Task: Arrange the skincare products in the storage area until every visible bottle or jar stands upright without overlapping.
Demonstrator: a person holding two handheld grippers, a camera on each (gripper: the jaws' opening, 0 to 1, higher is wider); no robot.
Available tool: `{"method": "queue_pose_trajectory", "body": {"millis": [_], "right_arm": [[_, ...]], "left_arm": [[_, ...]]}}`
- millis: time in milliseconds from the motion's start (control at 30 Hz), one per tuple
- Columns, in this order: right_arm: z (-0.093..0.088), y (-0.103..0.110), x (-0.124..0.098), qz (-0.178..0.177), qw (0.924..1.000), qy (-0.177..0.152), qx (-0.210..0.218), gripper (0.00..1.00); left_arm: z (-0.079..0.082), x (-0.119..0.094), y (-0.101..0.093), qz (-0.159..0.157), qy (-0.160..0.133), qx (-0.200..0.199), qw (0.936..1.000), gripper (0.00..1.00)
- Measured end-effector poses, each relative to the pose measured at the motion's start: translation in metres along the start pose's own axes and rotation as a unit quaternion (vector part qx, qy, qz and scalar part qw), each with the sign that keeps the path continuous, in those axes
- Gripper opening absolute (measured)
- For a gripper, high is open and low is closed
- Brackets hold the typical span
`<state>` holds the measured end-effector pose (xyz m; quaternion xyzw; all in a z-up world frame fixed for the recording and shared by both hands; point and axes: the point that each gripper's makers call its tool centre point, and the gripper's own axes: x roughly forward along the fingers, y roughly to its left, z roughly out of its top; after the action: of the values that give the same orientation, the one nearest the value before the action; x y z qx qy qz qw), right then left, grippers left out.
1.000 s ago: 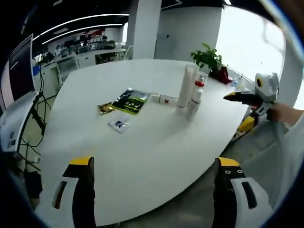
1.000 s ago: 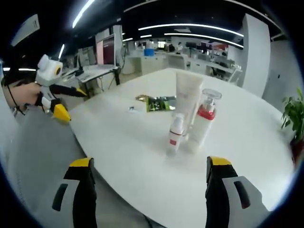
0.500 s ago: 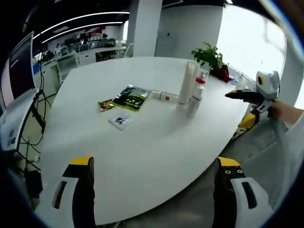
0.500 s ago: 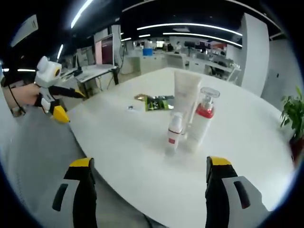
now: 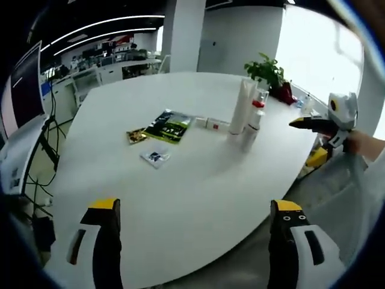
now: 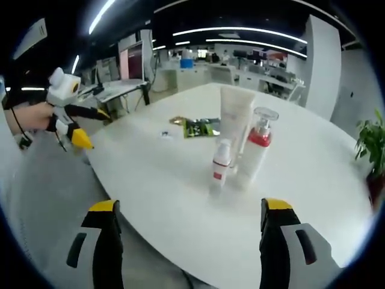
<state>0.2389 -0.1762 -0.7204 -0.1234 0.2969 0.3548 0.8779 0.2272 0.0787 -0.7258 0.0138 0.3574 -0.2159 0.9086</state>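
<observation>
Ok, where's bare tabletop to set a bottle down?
The table is bare between its near edge and the small packet. Crowded spots: tall tube, pump bottle, small bottle, and around the green sachet.

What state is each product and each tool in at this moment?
White tube: upright.
Pump bottle: upright.
Small bottle: upright.
Small box: lying flat.
Green packet: lying flat.
Left tool: open, empty.
Right tool: open, empty.
</observation>
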Motion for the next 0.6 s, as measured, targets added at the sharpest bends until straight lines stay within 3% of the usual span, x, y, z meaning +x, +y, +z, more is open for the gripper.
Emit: {"method": "queue_pose_trajectory", "body": {"millis": [333,600], "right_arm": [[-0.002,-0.003,0.0,-0.006,1.0,0.004,0.004,0.96],[-0.005,-0.001,0.002,0.0,0.9999,0.012,0.004,0.95]], "left_arm": [[0.003,0.014,-0.002,-0.017,0.025,0.009,0.9995,0.95],[0.013,0.028,0.009,-0.021,0.041,0.02,0.9987,0.94]]}}
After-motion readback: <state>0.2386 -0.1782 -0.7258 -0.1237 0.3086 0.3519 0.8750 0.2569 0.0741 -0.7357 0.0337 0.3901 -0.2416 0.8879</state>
